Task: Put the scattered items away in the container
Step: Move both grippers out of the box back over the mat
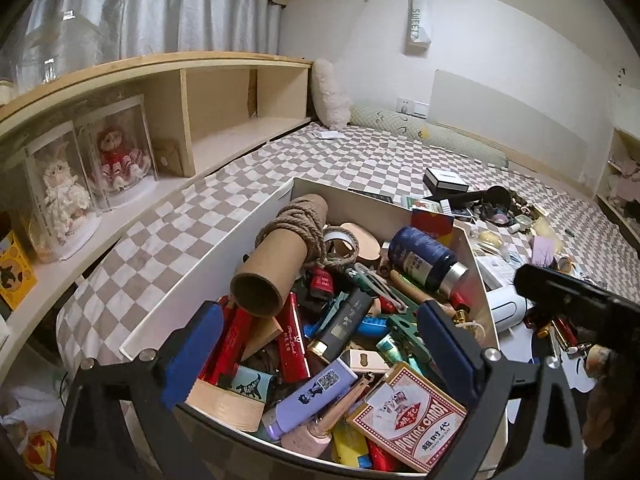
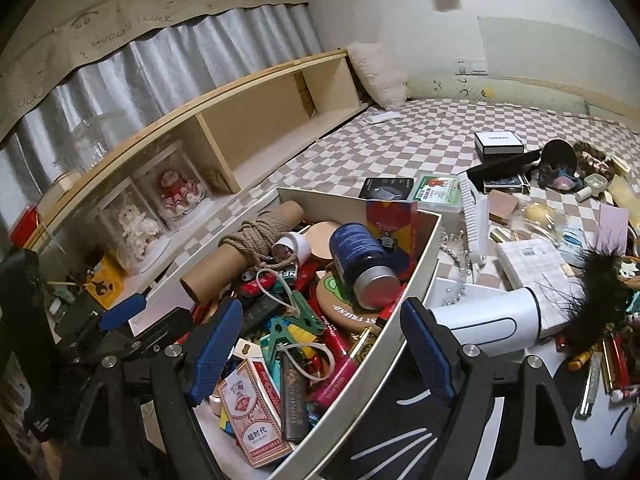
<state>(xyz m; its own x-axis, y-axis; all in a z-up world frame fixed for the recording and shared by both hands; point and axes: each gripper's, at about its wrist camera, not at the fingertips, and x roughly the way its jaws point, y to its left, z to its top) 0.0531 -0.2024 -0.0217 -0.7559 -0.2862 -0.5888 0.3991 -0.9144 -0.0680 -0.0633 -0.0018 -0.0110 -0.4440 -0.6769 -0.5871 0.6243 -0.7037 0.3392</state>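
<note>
While both tools hang spread and empty over the white rectangular cardboard box [image 2: 360,376], the tidying looks well along but not finished. The left tool [image 1: 320,352] hovers over the box's near end, jaws released, nothing between them. The right tool [image 2: 320,344] straddles the box's right wall, likewise gaping and holding nothing.

The box sits on the checkered bed sheet [image 2: 400,148] and is heaped with small goods: a brown cardboard tube wound with tan rope [image 1: 276,252], a dark blue bottle with a silver cap [image 2: 362,264], a red-and-white pack of playing cards [image 1: 408,420].

Loose items lie outside the box toward three o'clock. Nearest, just beside the right wall, lies a white rounded plastic hair-dryer-like device [image 2: 488,318]. It looks smooth, rigid and fairly weighty, so I judge it slippery; the narrower body would suit the jaws better than the wide end. At about one o'clock stands a white ribbed comb-like piece [image 2: 474,224], light and stiff, easy to pinch across its flat. A black feathery tuft [image 2: 596,280], further right, looks soft and nearly weightless. Further off, at twelve to one o'clock, sits a black-and-white square gift box [image 2: 498,142], well apart from the container.
</note>
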